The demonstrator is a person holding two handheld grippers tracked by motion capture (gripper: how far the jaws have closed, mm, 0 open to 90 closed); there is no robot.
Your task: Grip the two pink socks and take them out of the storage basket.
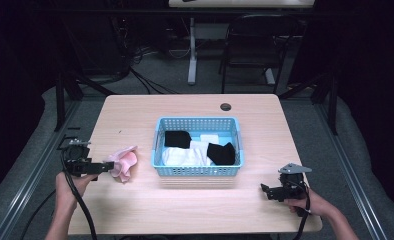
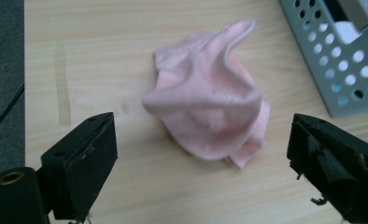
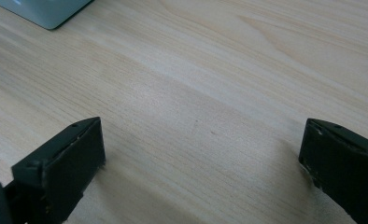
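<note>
My left gripper has its jaws wide apart just short of the crumpled pink cloth on the table. My right gripper is spread too, over bare wood. Farther back, the blue basket holds black and white cloths.

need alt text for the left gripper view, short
A crumpled pink cloth lies on a light wooden table, just ahead of the open black jaws of the left hand-held gripper, which hold nothing. The corner of a perforated blue basket shows at upper right.
</note>
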